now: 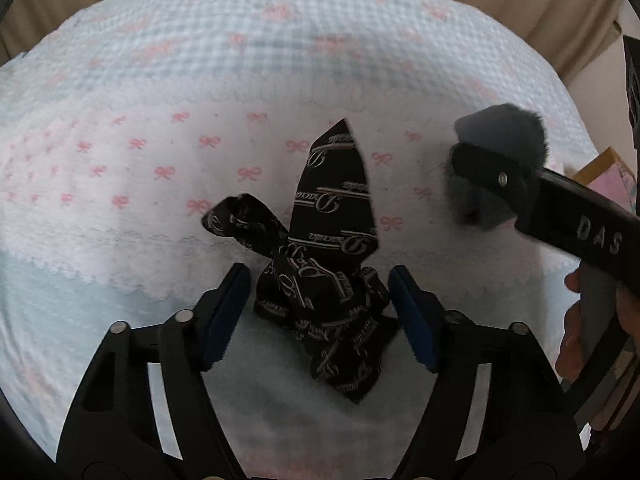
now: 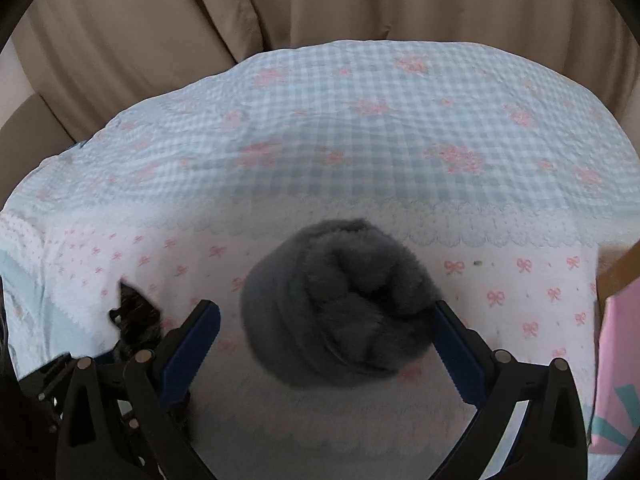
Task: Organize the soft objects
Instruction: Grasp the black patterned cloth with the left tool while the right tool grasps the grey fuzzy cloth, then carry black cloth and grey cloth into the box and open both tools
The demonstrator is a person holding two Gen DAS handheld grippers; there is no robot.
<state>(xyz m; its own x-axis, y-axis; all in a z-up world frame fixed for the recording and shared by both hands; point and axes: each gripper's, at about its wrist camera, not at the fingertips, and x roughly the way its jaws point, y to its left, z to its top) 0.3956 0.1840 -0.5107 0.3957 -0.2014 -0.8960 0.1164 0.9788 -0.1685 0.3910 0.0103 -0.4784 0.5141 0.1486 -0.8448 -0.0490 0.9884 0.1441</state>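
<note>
A black patterned cloth [image 1: 332, 264] with white script lettering lies crumpled on the bedspread [image 1: 160, 80], one corner standing up. My left gripper [image 1: 320, 312] is open, its blue pads either side of the cloth's base, not touching it. A rolled grey fuzzy cloth [image 2: 340, 304] lies on the bedspread [image 2: 360, 140]. My right gripper [image 2: 324, 336] is open around it, the right pad against its edge. The grey roll [image 1: 504, 136] and the right gripper's finger [image 1: 488, 172] also show in the left wrist view. The black cloth [image 2: 136, 312] shows at the left of the right wrist view.
The bedspread is pale blue gingham with pink bows and a white scalloped band. Beige cushions [image 2: 280, 0] rise behind it. A pink box [image 2: 616, 368] with a wooden edge stands at the right. A hand [image 1: 580, 320] holds the right gripper.
</note>
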